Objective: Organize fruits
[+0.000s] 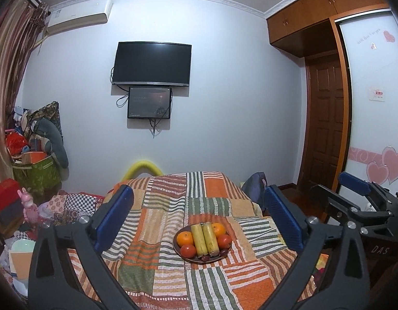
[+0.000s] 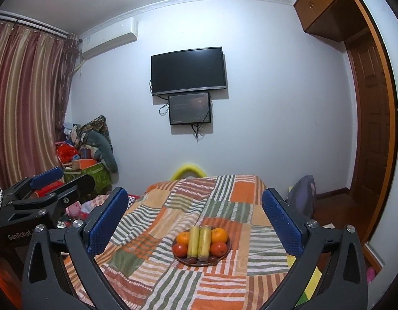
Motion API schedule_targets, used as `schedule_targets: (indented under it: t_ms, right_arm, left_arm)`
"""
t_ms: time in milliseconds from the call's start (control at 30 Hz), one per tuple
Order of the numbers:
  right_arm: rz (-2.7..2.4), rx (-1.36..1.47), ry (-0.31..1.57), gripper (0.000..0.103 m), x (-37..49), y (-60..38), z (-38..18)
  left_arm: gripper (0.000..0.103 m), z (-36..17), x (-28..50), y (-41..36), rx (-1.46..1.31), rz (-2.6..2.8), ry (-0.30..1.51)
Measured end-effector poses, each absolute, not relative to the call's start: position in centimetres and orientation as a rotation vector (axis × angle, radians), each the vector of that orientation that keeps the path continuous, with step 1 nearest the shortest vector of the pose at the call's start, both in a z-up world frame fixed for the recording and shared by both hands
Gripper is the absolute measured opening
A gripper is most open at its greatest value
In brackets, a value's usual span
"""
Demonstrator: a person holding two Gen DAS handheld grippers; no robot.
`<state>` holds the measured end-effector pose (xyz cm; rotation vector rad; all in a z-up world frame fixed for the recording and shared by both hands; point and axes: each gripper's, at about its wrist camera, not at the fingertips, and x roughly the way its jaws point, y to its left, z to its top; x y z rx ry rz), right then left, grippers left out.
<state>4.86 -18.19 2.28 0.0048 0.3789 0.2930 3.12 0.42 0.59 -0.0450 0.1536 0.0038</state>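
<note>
While both claws hung back from the fruit, the moment read as follows.

Step in hand: judged as near the finish; the fruit already sat arranged, so any next move should have been a light check, not a shove.

Left claw (image 1: 199, 217): wide open, blue ribbed pads apart, nothing between them.

Right claw (image 2: 195, 217): wide open as well, empty, its dimpled blue pads framing the plate from a distance.

Where the fruit was: on a round dark-brown shallow plate (image 2: 228, 252), set on a bed under a patchwork striped towelling cover in orange, green and cream (image 2: 224, 196).

How to do it well: approach from above, close slowly, and keep the plate level, since the soft cover could let it tip.

Two yellow-green cylindrical stalk pieces (image 2: 199, 241): lay side by side down the middle, smooth and glossy; likely slippery.

Orange round citrus fruits (image 2: 219, 235): at the far side, peel finely pitted.

Red smooth round fruits (image 2: 180, 249): nearer, one on each flank.

Small dark-red glossy fruits (image 2: 191, 260): at the near rim; kind unclear.
</note>
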Motion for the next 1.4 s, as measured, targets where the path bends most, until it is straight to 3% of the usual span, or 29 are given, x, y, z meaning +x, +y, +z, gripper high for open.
schedule_targets:
  t_ms: [1400]
  right_arm:
    - [0.29,0.023,0.381,0.103,4.82,-18.76,2.76]
  left_arm:
    - [0.103,0.7,3.04,0.04,-0.033,-0.002,0.165]
